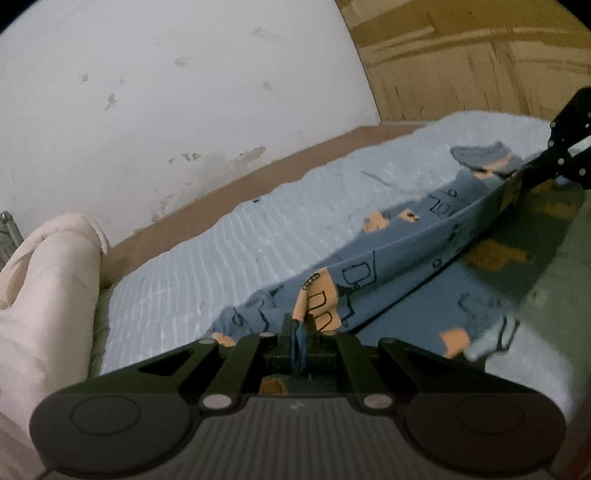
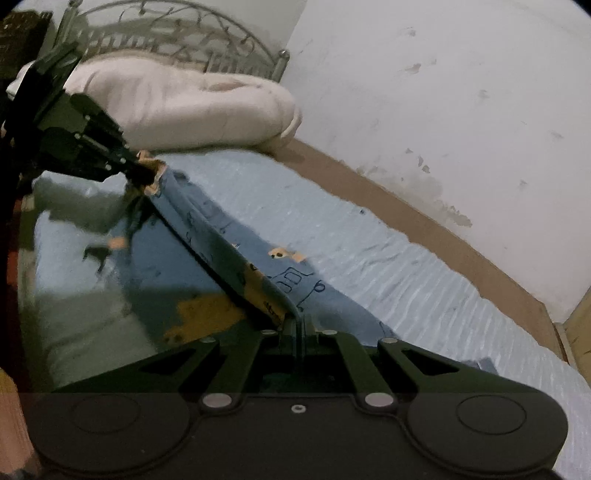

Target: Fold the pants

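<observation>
Blue cotton pants with orange patches and dark line drawings lie on a pale blue ribbed bedsheet, one edge lifted taut between both tools. The left gripper is clamped on one end of that edge, the right gripper on the other. A pale pink pillow rests near the metal headboard.

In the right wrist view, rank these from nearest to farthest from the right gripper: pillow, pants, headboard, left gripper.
1. pants: clamped in the right gripper, stretching up-left.
2. left gripper: upper left, gripping the pants' far end.
3. pillow: behind it, at the head of the bed.
4. headboard: metal, behind the pillow, top of frame.
</observation>
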### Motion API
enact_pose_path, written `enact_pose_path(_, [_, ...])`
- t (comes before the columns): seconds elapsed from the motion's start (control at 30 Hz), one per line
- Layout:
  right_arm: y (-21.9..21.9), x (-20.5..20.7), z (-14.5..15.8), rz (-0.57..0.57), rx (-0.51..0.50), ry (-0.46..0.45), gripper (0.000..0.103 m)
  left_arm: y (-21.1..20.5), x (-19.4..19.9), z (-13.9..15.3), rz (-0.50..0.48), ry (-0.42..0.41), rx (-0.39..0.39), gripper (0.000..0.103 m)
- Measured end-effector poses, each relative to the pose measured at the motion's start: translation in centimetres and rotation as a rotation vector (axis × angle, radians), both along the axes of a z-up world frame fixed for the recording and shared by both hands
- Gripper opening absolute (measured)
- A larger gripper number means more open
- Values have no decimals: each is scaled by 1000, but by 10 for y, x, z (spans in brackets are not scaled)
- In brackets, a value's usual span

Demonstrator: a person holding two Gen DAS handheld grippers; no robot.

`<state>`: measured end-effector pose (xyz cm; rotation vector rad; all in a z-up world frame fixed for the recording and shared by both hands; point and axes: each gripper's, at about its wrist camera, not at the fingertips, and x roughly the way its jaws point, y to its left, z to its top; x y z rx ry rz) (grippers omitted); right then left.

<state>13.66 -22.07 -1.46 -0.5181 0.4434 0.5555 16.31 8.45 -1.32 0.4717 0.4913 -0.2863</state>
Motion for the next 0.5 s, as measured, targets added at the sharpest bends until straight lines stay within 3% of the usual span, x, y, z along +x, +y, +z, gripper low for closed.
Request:
enact_pose_path(0.23, [0,-17,-9,-6,-11,-30,0,0,-5,-2,1,-9,52,2])
enact_pose_path(0.5, [4,-34,-29,45,-71,-18,0,17,-15,-13,-8,51,31,1])
